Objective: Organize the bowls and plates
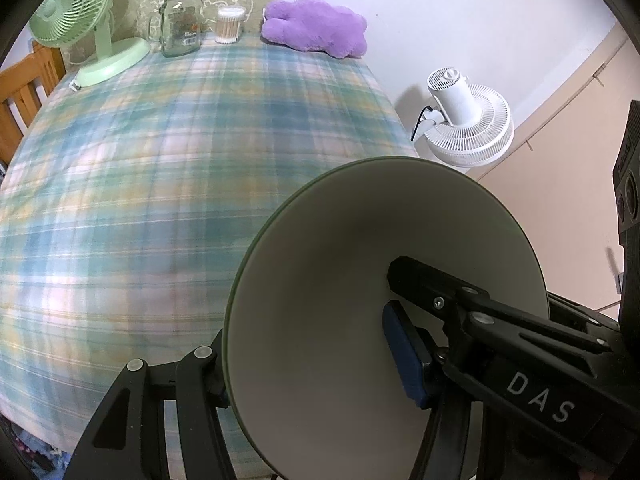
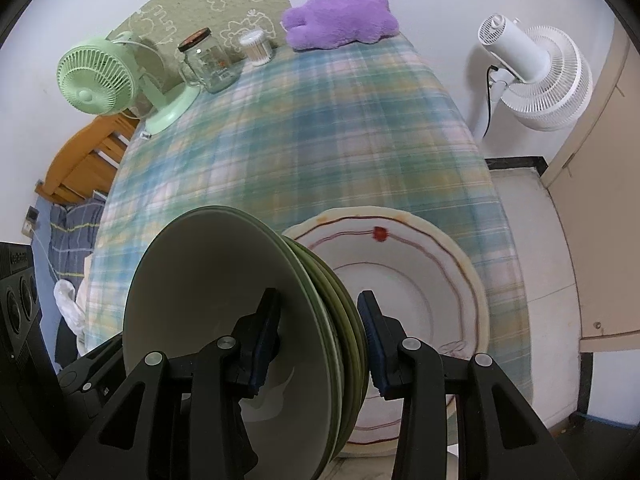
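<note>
Right wrist view, nearest: the right gripper (image 2: 320, 344) has its jaws partly closed on a stack of green plates (image 2: 224, 320), held on edge; one blue pad (image 2: 266, 354) lies against the pale inner face of the front plate, the other pad presses the green rims at the back of the stack. About 4 rims can be made out, though the exact count is unclear. Just behind the stack, a white plate with a red wavy line (image 2: 420, 280) lies on the plaid surface (image 2: 320, 128) near its front edge.

Left wrist view, nearest: the left gripper (image 1: 312, 360) holds the same stack (image 1: 340, 280) from the other side, jaws about half open and closed across it; 1 finger with its blue pad (image 1: 402, 354) rests on the pale face, the other finger is hidden behind the plates. The stack sits above the near right corner of the surface (image 1: 160, 160).

Farther back, along the far edge of the surface: a green desk fan (image 2: 96, 80), a glass jar (image 2: 210, 64), a tub of cotton swabs (image 2: 258, 50) and a purple plush toy (image 2: 340, 20). Beyond the surface's right side stands a white fan (image 2: 540, 76).
</note>
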Motion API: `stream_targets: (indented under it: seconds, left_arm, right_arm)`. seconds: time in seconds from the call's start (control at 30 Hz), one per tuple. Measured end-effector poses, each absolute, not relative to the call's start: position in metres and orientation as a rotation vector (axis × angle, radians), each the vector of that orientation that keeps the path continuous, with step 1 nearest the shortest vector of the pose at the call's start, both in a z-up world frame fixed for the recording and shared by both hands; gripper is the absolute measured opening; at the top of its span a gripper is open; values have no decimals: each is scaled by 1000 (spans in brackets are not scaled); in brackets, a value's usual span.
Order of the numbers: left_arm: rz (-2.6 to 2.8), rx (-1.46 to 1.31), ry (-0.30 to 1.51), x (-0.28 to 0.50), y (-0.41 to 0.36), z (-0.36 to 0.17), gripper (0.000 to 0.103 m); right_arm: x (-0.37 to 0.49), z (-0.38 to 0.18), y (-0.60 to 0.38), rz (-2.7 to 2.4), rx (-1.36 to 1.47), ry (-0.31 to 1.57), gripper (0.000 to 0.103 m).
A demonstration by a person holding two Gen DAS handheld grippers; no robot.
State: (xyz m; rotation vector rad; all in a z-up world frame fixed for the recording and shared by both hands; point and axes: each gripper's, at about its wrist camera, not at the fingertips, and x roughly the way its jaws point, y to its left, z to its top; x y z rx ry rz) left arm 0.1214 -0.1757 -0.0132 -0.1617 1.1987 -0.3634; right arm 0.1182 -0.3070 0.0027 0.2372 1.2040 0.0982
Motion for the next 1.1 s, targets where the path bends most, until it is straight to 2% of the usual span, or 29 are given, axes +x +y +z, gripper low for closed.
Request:
stream_targets:
  seconds: [0.6, 1.1]
  left_arm:
    - [-367, -215, 1257, 127, -215, -40, 63]
    - [-338, -139, 1226, 126, -230, -38, 63]
  right_arm:
    - [129, -20, -347, 79, 193, 1270, 43]
    - [129, -26, -358, 83, 218, 1260, 44]
